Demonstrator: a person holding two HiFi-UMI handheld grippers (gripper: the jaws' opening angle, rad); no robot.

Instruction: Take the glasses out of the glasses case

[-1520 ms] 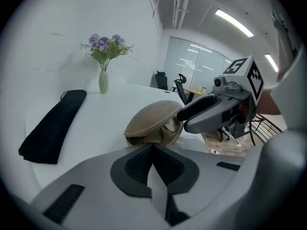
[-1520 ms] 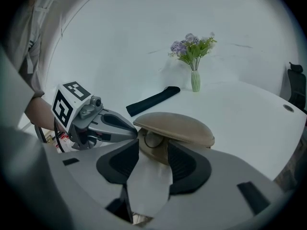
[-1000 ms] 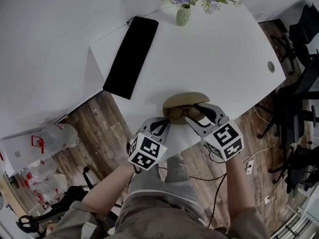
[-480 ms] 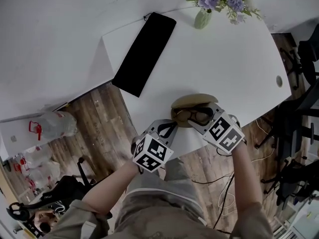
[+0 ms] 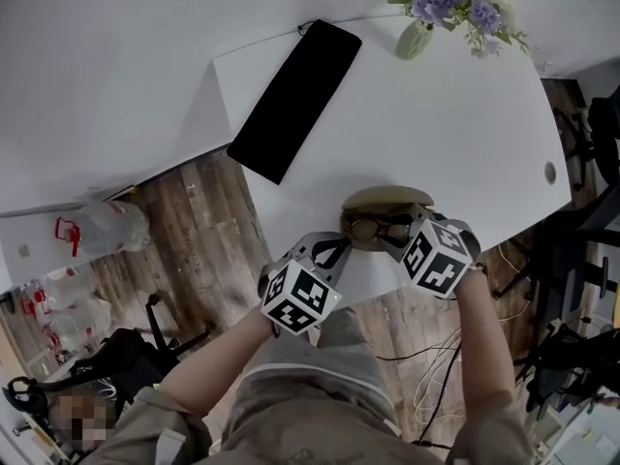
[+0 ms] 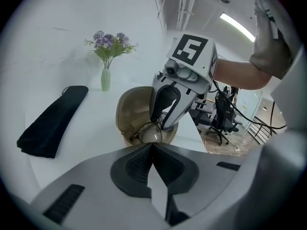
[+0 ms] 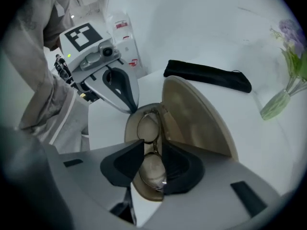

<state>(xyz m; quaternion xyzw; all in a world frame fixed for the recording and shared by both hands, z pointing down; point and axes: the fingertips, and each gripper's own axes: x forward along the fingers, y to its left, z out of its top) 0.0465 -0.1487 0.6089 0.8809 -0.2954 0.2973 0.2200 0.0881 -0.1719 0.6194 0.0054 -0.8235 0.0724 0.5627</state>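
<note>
White tabletop point(image 5: 436, 114) fills the upper half of the head view, with wooden floor point(image 5: 194, 240) showing past its near edge. At the left a black pouch point(image 5: 295, 100) lies slantwise, well apart from the work, and a vase of flowers point(image 5: 415, 39) stands at the far side.

The left gripper point(image 6: 152, 145) hangs just beside the near rim of the glasses case point(image 7: 196, 119), its jaws closed together with nothing between them. Whether the tips press on the case cannot be told.

The case sits open close to the table's near edge, lid tilted up, and the glasses point(image 7: 147, 127) lie folded in its lower half.

The change is on the right. A second ago the right gripper point(image 7: 152, 150) lay flatter beside the case with its jaws wide; it has since tipped steeply down and sunk into the open shell. Its jaws have just been closing and stand about half open, straddling the bridge of the glasses, with a gap showing at the pads, so nothing is gripped yet. This looks like the last of the approach, with the pinch and lift to come.

Room is tight low down: the lid rises behind the jaws, and the table edge lies just under both grippers. Straight above, the way looks free.
</note>
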